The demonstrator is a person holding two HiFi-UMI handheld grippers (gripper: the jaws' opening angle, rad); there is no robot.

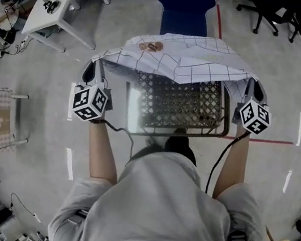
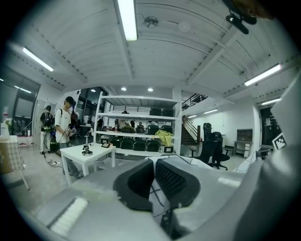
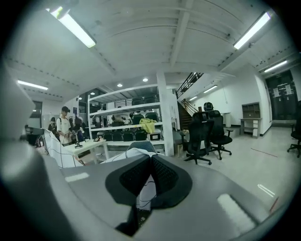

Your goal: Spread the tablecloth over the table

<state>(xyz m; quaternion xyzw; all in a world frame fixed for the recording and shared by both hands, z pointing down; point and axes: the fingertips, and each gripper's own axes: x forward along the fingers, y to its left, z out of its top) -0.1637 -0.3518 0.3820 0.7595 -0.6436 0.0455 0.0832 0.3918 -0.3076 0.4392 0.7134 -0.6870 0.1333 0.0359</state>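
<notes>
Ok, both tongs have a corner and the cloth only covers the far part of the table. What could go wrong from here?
1. The left tongs and right tongs each pinch only a thin edge of the tablecloth, so a hard pull may slip it free.
2. The cloth sits bunched toward the blue chair and could slide off that side.
3. The table is bare mesh at the near end, so uneven pulling may leave the cloth skewed.

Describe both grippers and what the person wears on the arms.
The left gripper and right gripper each have a grey body, black dimpled pads and a cube of black-and-white square markers. A black cable runs back from each. The person wears a light grey short-sleeved T-shirt; the forearms are bare.
</notes>
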